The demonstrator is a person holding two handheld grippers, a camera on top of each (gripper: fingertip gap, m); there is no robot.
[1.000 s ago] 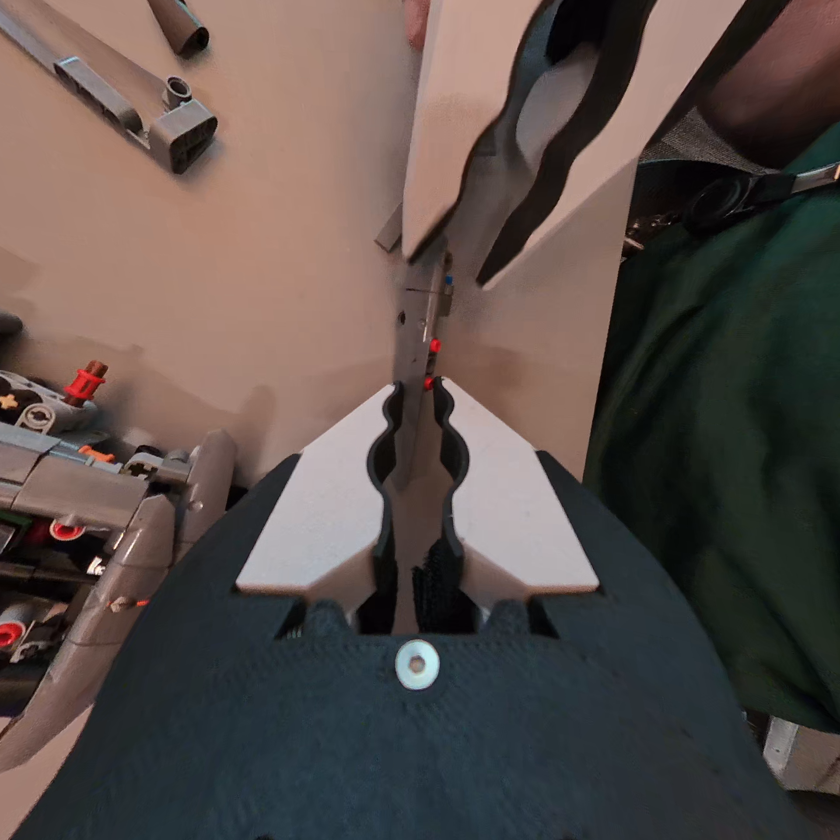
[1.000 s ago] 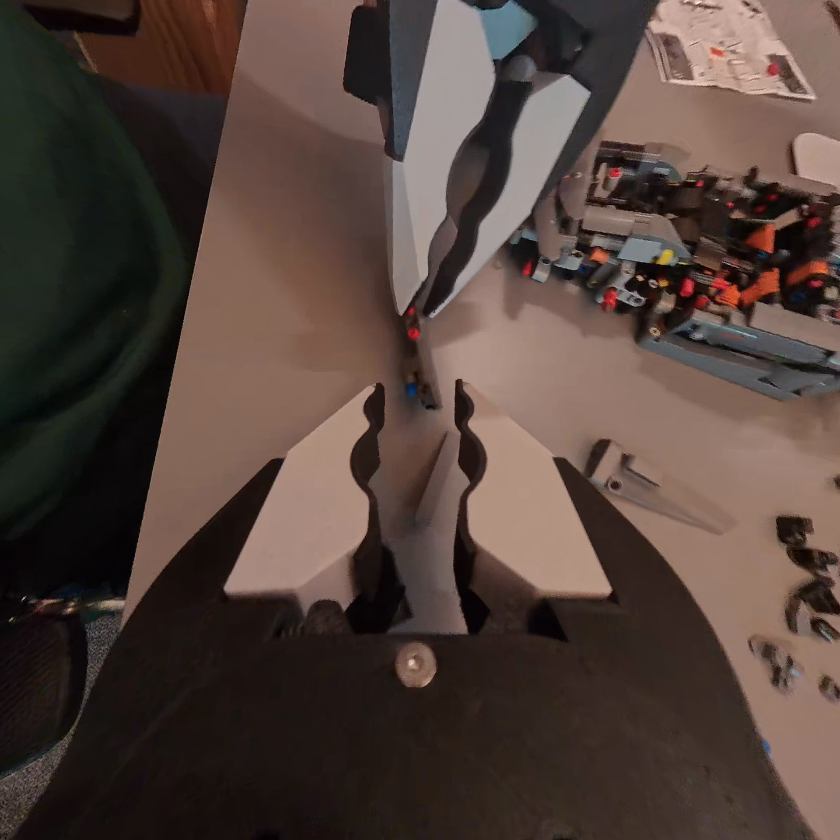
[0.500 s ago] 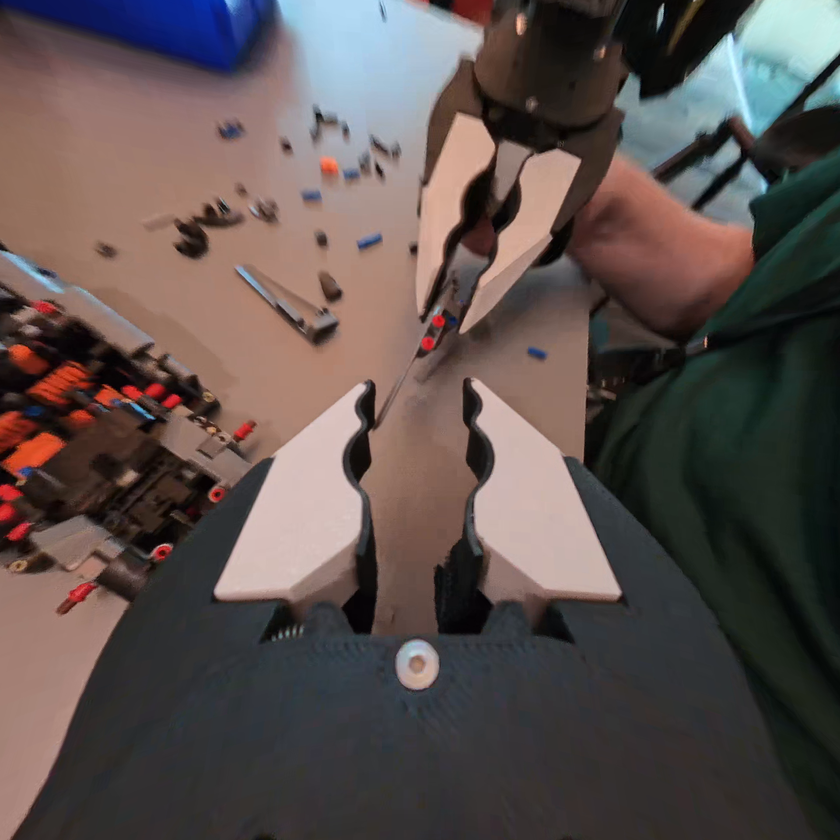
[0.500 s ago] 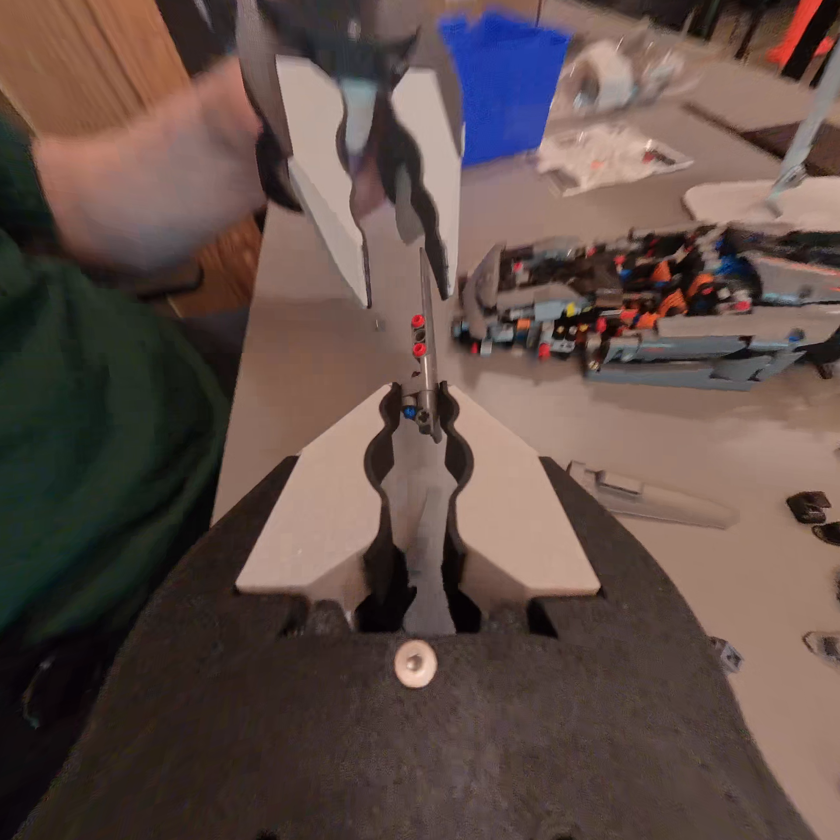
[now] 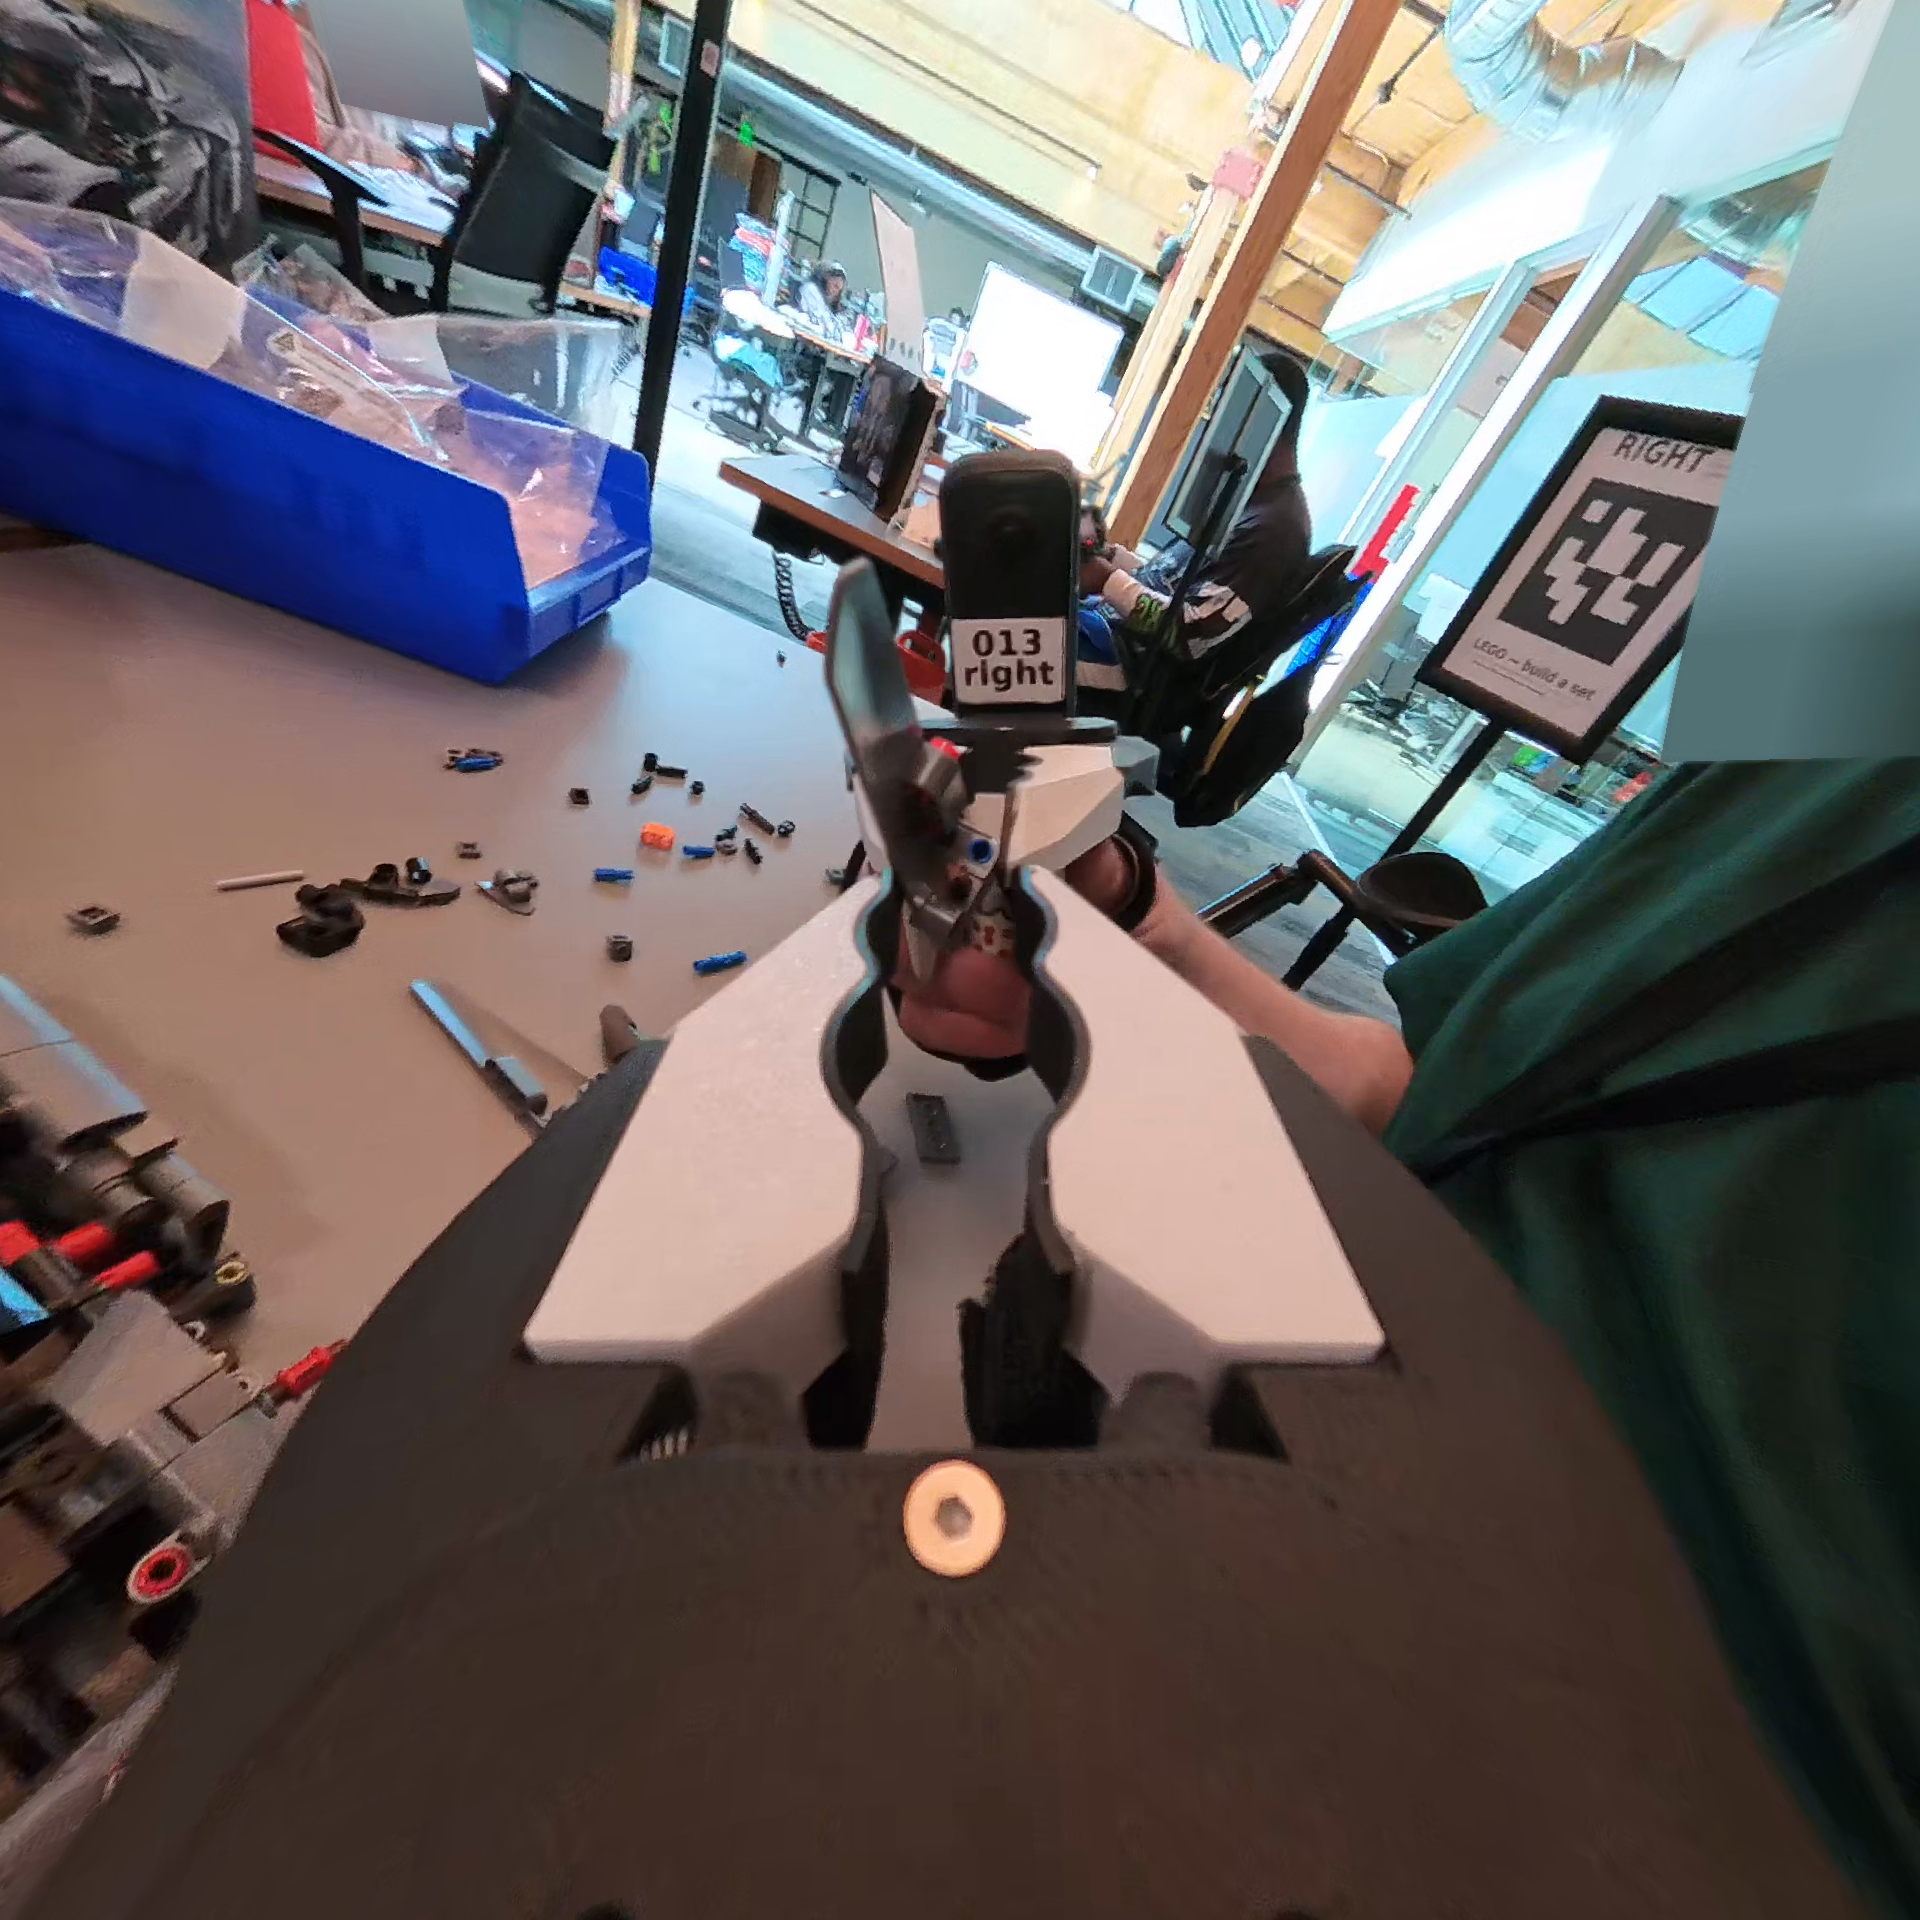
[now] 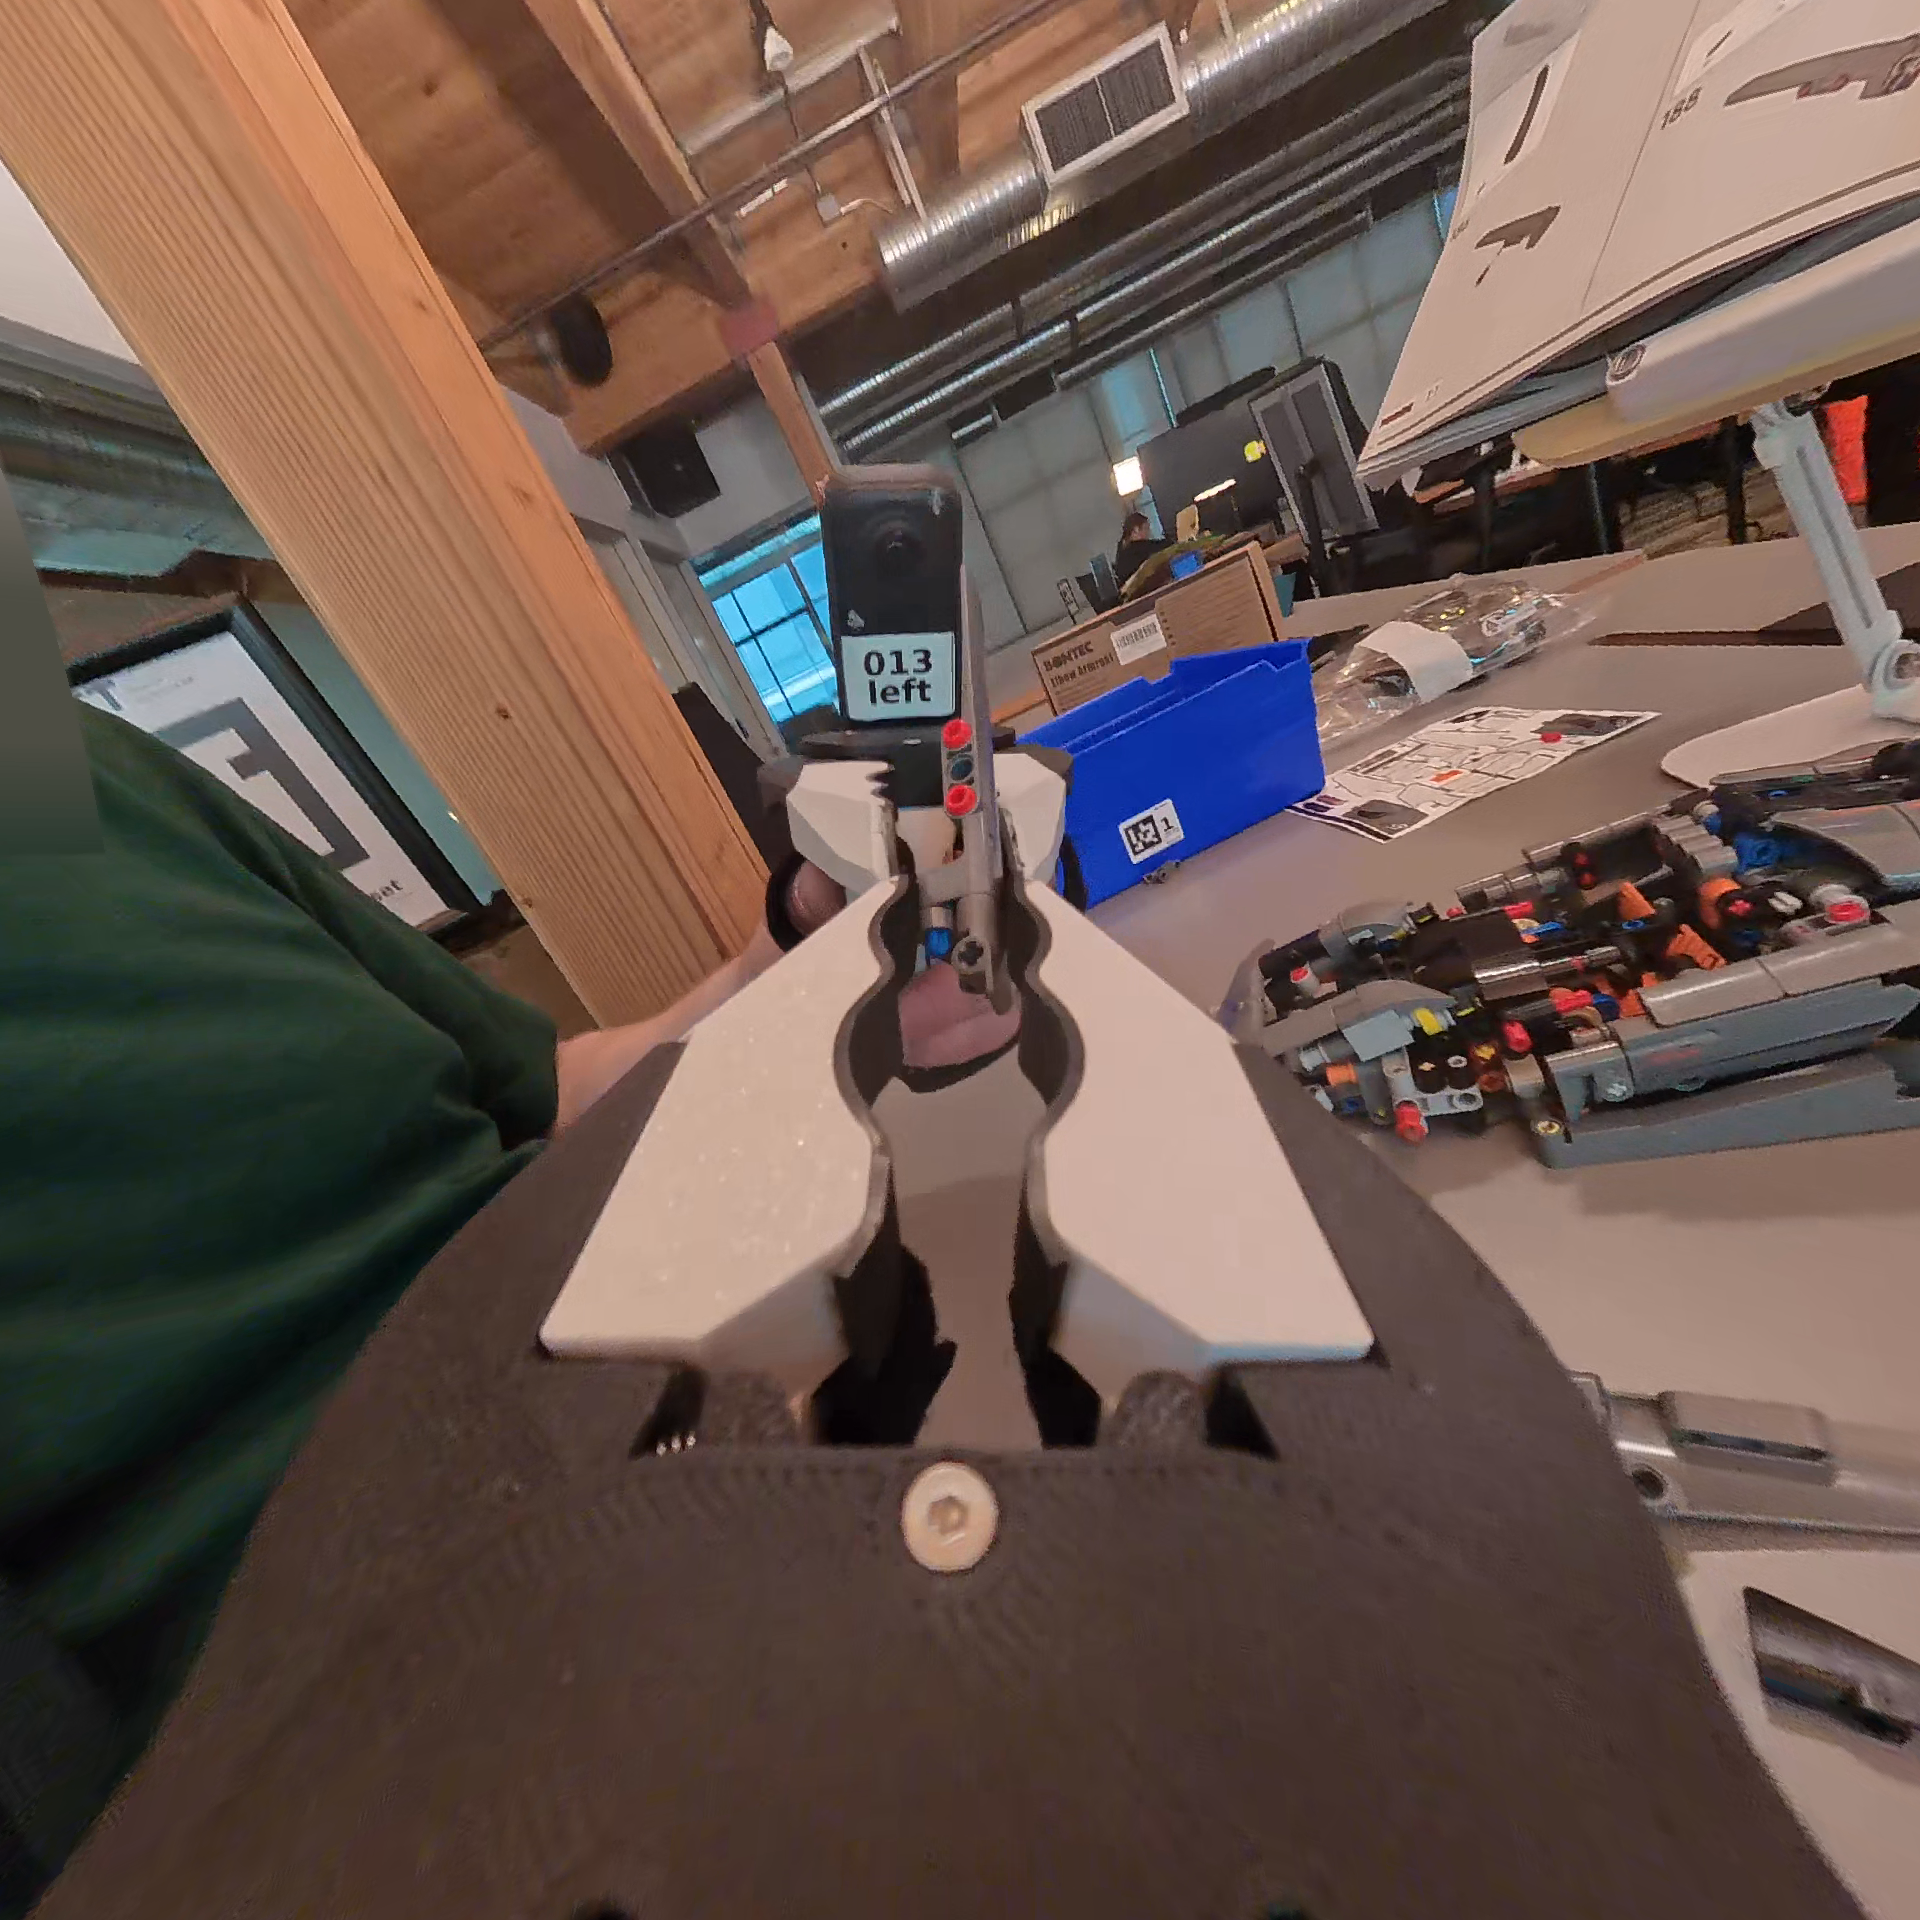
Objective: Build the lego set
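right tongs (image 6: 961, 940) pinch a slim grey tapered lego panel (image 6: 982, 831) with red pins, held upright. left tongs (image 5: 951, 914) part-open, tips beside it; contact unclear.

Pretty bright indoors, daylight pouring through the windows (image 5: 1621, 270) and blowing out a bit. Heavy fisheye bending at the edges. Lego model (image 5: 94, 1340) at the left edge is smeared; soft shadows on the desk (image 5: 260, 727).
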